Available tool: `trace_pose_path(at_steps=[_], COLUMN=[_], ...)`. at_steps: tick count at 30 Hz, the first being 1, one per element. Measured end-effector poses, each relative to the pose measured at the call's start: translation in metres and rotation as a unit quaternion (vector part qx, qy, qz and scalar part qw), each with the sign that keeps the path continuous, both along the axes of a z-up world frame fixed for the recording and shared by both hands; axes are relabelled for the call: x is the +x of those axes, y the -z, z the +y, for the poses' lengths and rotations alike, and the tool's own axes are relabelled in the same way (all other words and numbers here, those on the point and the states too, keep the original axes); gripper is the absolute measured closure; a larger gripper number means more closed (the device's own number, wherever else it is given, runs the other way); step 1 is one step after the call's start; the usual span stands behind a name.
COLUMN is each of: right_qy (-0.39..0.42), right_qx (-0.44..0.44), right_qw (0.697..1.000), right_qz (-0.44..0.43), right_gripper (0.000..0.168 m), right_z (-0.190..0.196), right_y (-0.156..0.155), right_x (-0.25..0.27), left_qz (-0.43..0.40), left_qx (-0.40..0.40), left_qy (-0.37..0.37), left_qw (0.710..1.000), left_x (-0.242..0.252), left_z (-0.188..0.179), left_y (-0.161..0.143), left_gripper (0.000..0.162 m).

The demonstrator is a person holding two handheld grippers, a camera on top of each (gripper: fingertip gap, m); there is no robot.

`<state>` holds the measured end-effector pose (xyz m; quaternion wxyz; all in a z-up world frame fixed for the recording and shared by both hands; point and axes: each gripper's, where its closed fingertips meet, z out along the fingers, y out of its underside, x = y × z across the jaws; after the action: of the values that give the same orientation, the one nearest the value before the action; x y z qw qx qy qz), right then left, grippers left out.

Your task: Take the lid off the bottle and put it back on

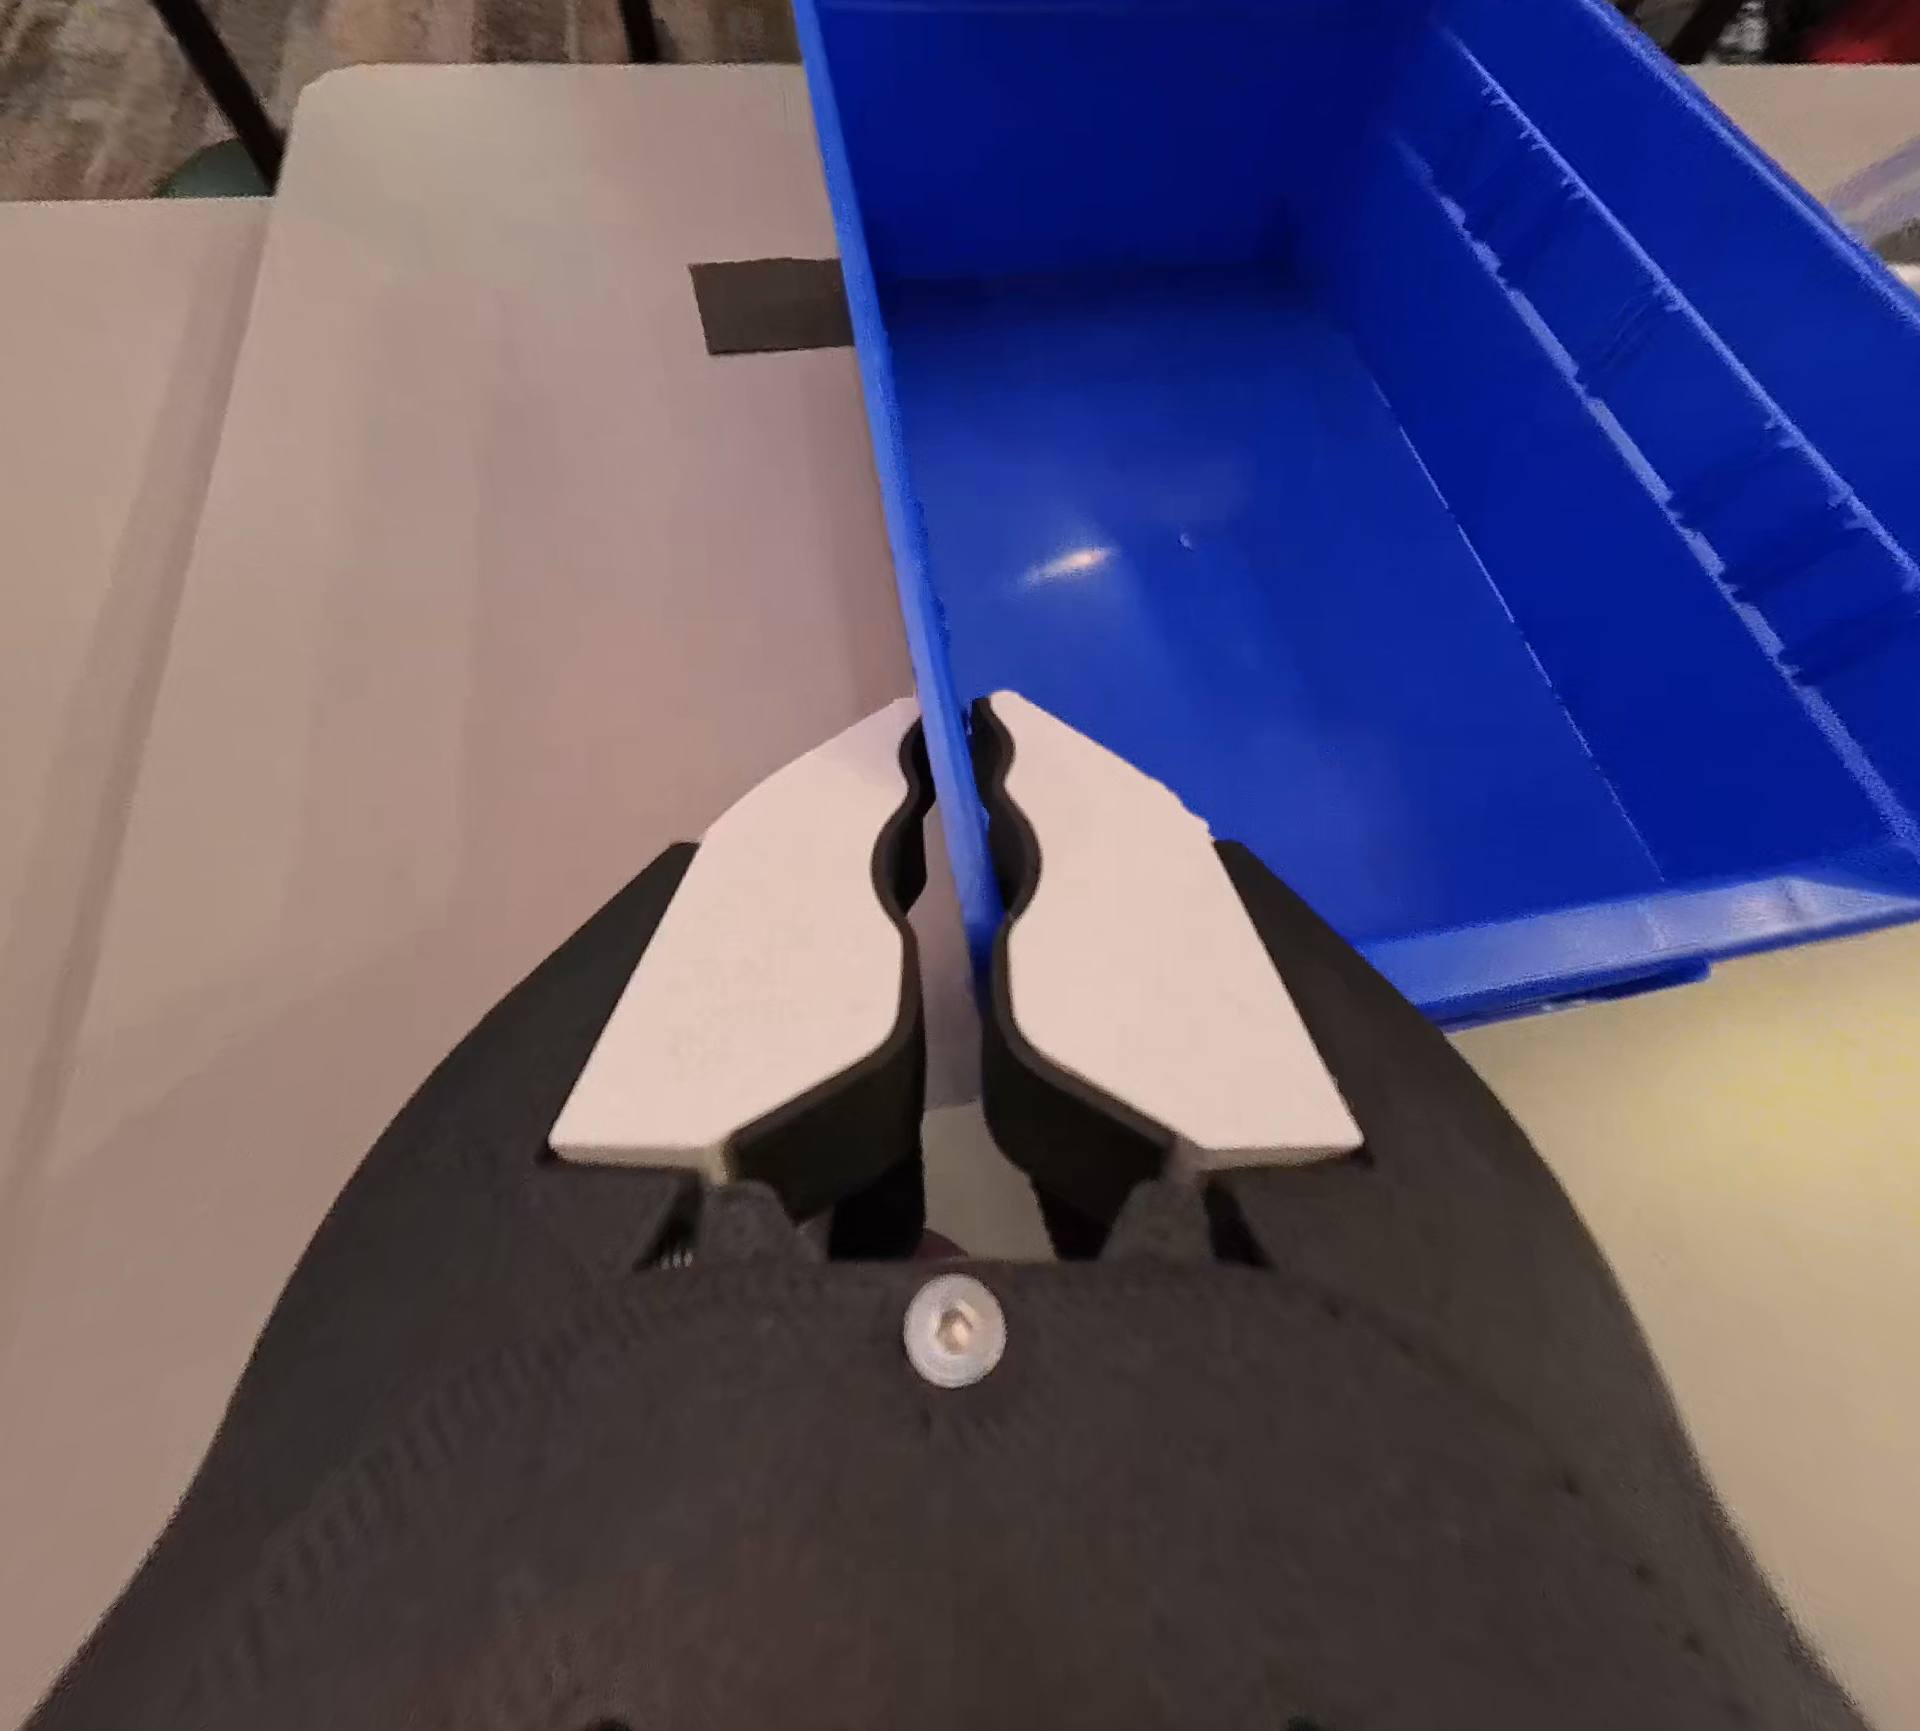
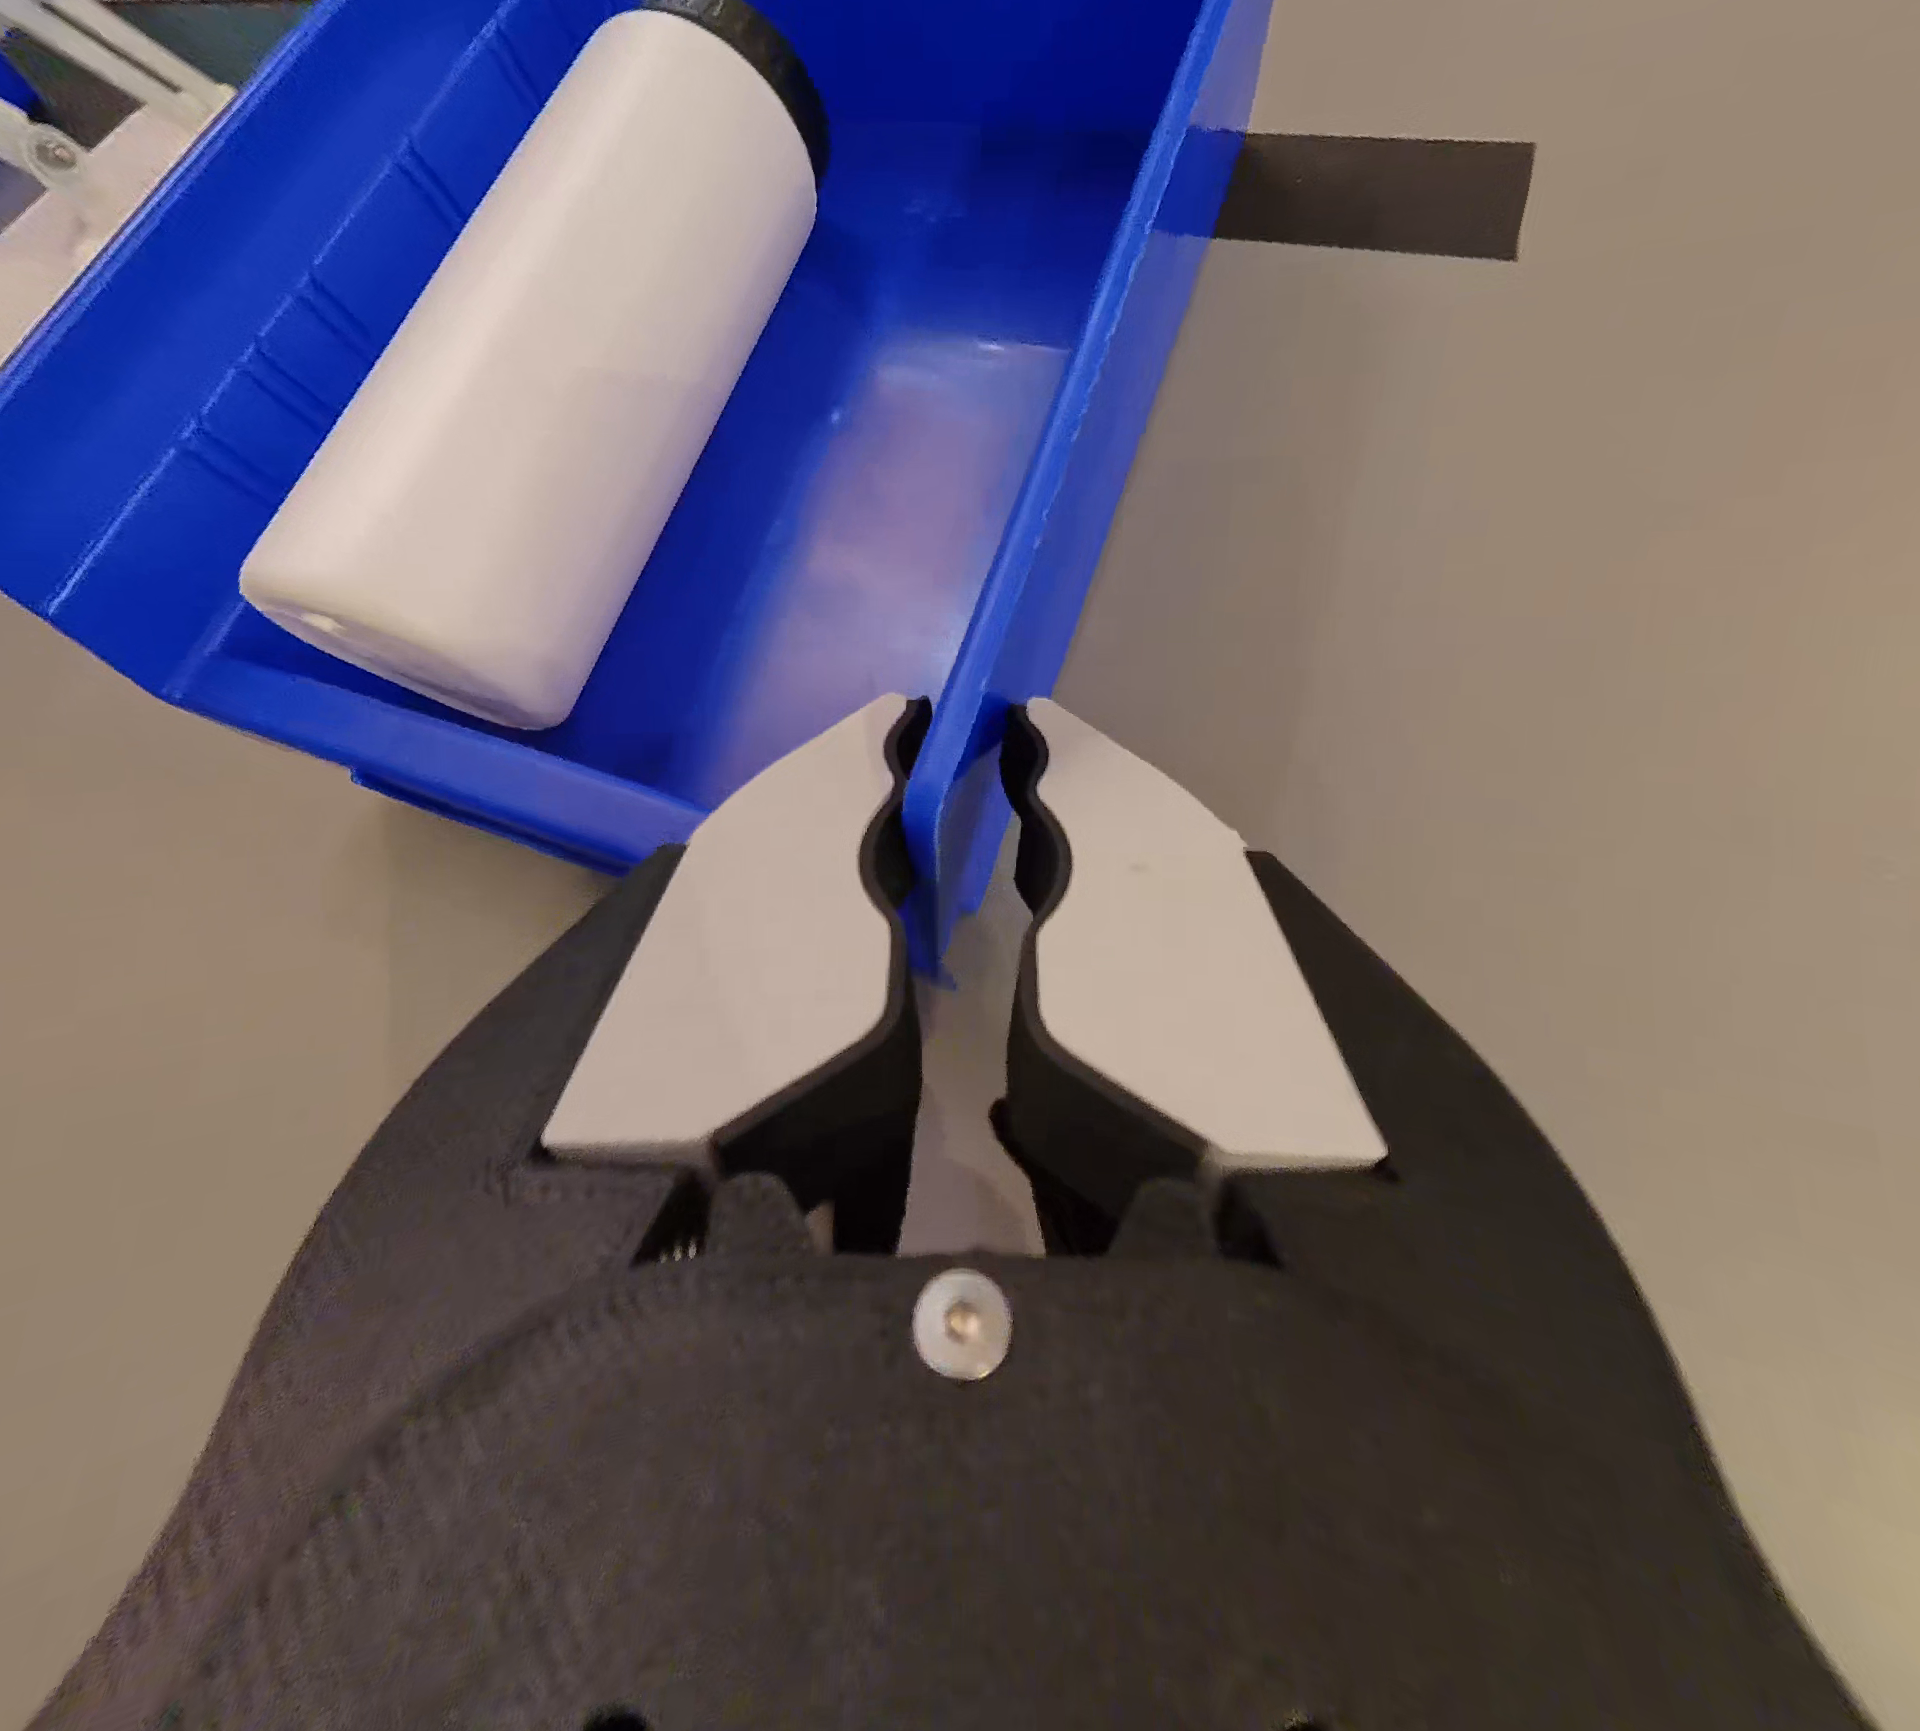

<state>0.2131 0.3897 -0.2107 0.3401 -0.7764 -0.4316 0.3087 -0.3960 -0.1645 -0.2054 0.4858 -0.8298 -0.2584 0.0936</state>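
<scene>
Currently both claws are clamped on the walls of the blue bin (image 2: 1091, 393), not on the bottle. The left gripper (image 1: 951, 725) is pinched on one side wall near the bin's front corner, one finger outside and one inside. The right gripper (image 2: 961, 720) is pinched the same way on the opposite side wall, with the wall's edge seated between the wavy inner faces of the fingers.

Bottle location: the white bottle (image 2: 540, 362) is seen only in the right wrist view, lying on its side inside the bin, ahead of and to the left of the right claw, well apart from the fingertips. Its base is pointed toward the bin's low front lip, and its neck is pointed away toward the back wall. The black lid (image 2: 748, 60) is seen seated on the neck. In the left wrist view only bare bin floor is seen, so the bottle is out of that frame.

Black tape strips are seen on the grey table (image 2: 1558, 642), passing under the bin: one (image 1: 769, 305) ahead-left of the left claw, one (image 2: 1382, 195) ahead-right of the right claw.

Progress, as judged: nothing on the lid is done yet. Lid on, bottle untouched. The bin is apparently being handled or positioned first. Left to do: bin released, bottle held, lid removed, lid refitted.
</scene>
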Motion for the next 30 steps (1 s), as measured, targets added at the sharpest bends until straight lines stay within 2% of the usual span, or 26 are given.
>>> trace_pose_path(at_steps=[7,15,23,30], right_qy=[-0.062,-0.151,-0.223,-0.281], right_qx=[-0.009,-0.021,-0.033,-0.038], right_qw=[0.998,0.988,0.974,0.959], right_qz=[-0.004,-0.005,0.005,0.007], right_gripper=[0.150,0.153,0.162,0.162], right_z=[-0.026,-0.056,-0.089,-0.123], right_y=[0.001,0.001,0.002,0.003], right_x=[0.013,0.023,0.011,-0.023], left_qz=[-0.019,-0.059,-0.095,-0.118], left_qx=[0.015,0.021,0.016,-0.017], left_qy=[0.113,0.223,0.318,0.431], left_qw=[0.993,0.973,0.943,0.895], left_x=[0.035,0.090,0.153,0.226], left_z=[-0.048,-0.096,-0.106,-0.098], left_y=[0.000,0.000,0.000,0.000], left_gripper=[0.156,0.155,0.155,0.155])
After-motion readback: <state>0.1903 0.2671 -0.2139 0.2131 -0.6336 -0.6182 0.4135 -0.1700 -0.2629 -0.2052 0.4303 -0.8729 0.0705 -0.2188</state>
